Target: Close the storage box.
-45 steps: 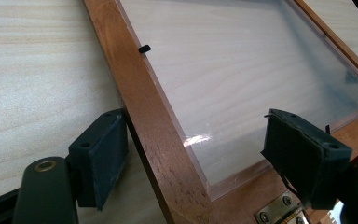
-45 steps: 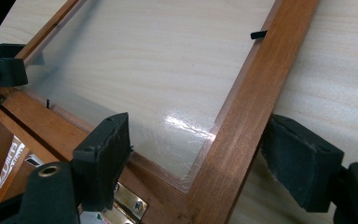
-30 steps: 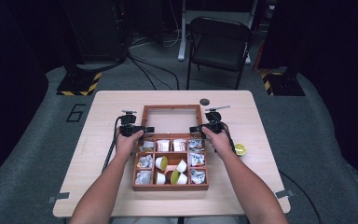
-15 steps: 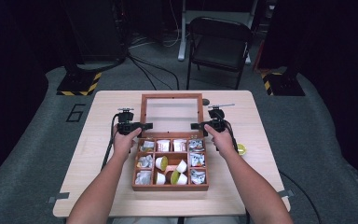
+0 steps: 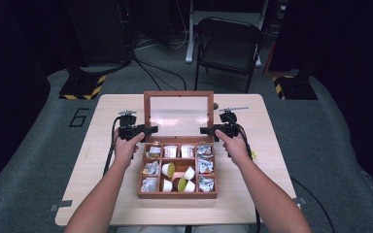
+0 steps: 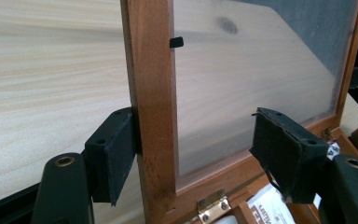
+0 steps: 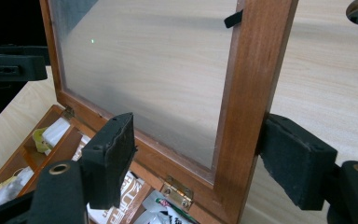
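High view: lid [image 5: 178,112] of the wooden box [image 5: 177,193] now stands near upright on its rear hinges, raised from the flatter tilt a second ago; tea packets and pods lie exposed in the compartments. Left gripper [image 5: 148,130] has just been closing, its jaws straddling the lid's left stile, outer pad touching the wood, inner pad off the pane. Right gripper [image 5: 205,130] straddles the right stile, outer pad touching, inner pad clear. Box sits mid-bench [image 5: 77,194]. Judgement: opening is nearly done; the lid needs settling back.
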`<state>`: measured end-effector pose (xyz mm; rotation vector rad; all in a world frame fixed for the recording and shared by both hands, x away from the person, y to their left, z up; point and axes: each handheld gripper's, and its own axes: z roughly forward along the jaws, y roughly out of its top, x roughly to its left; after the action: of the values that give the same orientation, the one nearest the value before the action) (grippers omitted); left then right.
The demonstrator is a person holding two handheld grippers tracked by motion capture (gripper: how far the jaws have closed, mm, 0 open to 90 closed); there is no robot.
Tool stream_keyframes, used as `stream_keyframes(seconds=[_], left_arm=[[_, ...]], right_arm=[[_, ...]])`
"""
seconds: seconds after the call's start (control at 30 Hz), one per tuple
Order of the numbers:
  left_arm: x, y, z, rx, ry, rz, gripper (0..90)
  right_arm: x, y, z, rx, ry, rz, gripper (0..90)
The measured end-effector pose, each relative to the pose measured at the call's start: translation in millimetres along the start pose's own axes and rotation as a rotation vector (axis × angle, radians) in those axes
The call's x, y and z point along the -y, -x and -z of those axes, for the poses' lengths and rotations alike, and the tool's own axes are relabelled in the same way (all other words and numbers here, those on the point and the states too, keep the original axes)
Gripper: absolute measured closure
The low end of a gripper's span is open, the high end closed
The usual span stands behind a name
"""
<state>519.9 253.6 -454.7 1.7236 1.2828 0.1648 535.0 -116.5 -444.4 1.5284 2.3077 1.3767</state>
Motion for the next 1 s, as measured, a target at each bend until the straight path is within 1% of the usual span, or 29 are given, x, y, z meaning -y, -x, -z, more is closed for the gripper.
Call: stream_keyframes(seconds=[0.03, 0.07, 0.1, 0.2, 0.23, 0.3, 0.33, 0.37, 0.43, 0.5, 0.53, 0.6, 0.63, 0.67, 0.73, 0.8, 0.83, 0.87, 0.9, 0.93, 0.97, 1.0], left_arm=[[0.1, 0.9, 1.3, 0.006, 0.007, 0.004, 30.8], [0.0, 0.6, 2.8, 0.009, 0.006, -0.008, 30.8], [0.0, 1.1, 4.0, 0.013, 0.006, -0.008, 30.8], [2.2, 3.4, 9.0, 0.024, 0.029, -0.004, 31.4], [2.9, 3.6, 11.0, 0.028, 0.033, -0.008, 31.7], [4.3, 5.2, 14.1, 0.038, 0.044, 0.003, 32.2], [5.1, 6.6, 16.4, 0.043, 0.05, 0.006, 32.1], [5.1, 7.0, 18.1, 0.048, 0.052, -0.008, 32.2], [5.0, 11.5, 22.1, 0.051, 0.061, -0.018, 32.2], [3.9, 14.6, 25.8, 0.05, 0.077, -0.043, 32.2], [3.9, 17.9, 28.8, 0.059, 0.089, -0.031, 32.2], [3.1, 21.6, 34.0, 0.091, 0.114, -0.038, 33.0], [2.9, 23.7, 35.6, 0.095, 0.11, -0.056, 31.8], [3.4, 27.9, 37.9, 0.067, 0.108, -0.099, 31.7], [4.8, 33.6, 41.3, 0.039, 0.102, -0.13, 31.6], [6.6, 36.8, 44.5, 0.029, 0.105, -0.131, 31.4], [7.6, 37.9, 46.3, 0.028, 0.109, -0.132, 31.2], [8.5, 38.9, 48.0, 0.029, 0.112, -0.133, 31.2], [9.3, 39.3, 49.9, 0.032, 0.116, -0.134, 31.2], [10.0, 39.6, 52.2, 0.038, 0.12, -0.133, 31.2], [10.5, 40.2, 54.8, 0.042, 0.127, -0.128, 31.2], [10.6, 40.8, 57.8, 0.045, 0.134, -0.132, 31.2]], right_arm=[[0.1, -1.5, 1.7, 0.001, -0.001, 0.005, 26.9], [0.3, -2.9, 2.9, 0.003, 0.0, 0.012, 27.1], [0.5, -4.0, 4.1, 0.007, 0.001, 0.02, 27.5], [1.5, -8.1, 8.3, 0.01, 0.007, 0.038, 27.6], [2.2, -9.4, 9.9, 0.009, 0.011, 0.045, 28.1], [4.1, -11.2, 13.0, 0.012, 0.022, 0.057, 29.7], [4.9, -12.1, 14.2, 0.009, 0.026, 0.054, 30.3], [6.0, -12.4, 16.2, 0.012, 0.035, 0.064, 30.9], [8.3, -15.1, 19.4, 0.007, 0.04, 0.048, 31.5], [10.3, -16.9, 22.4, 0.002, 0.046, 0.042, 32.5], [11.0, -18.0, 23.6, 0.005, 0.049, 0.034, 33.1], [12.3, -20.9, 27.9, -0.007, 0.056, 0.031, 35.6], [12.5, -22.1, 30.3, -0.021, 0.066, 0.033, 36.9], [12.4, -23.1, 32.2, -0.029, 0.074, 0.034, 36.9], [12.5, -26.0, 36.0, -0.029, 0.079, 0.025, 37.1], [13.9, -28.9, 38.0, -0.016, 0.072, 0.038, 37.0], [14.7, -29.7, 38.9, -0.01, 0.075, 0.056, 36.9], [16.1, -31.1, 40.4, -0.005, 0.074, 0.048, 36.8], [16.8, -31.1, 41.7, -0.003, 0.078, 0.06, 36.5], [17.8, -32.1, 43.2, -0.005, 0.08, 0.053, 36.5], [18.7, -32.2, 44.6, -0.002, 0.084, 0.058, 36.5], [19.5, -32.3, 46.2, -0.001, 0.088, 0.06, 36.5]])
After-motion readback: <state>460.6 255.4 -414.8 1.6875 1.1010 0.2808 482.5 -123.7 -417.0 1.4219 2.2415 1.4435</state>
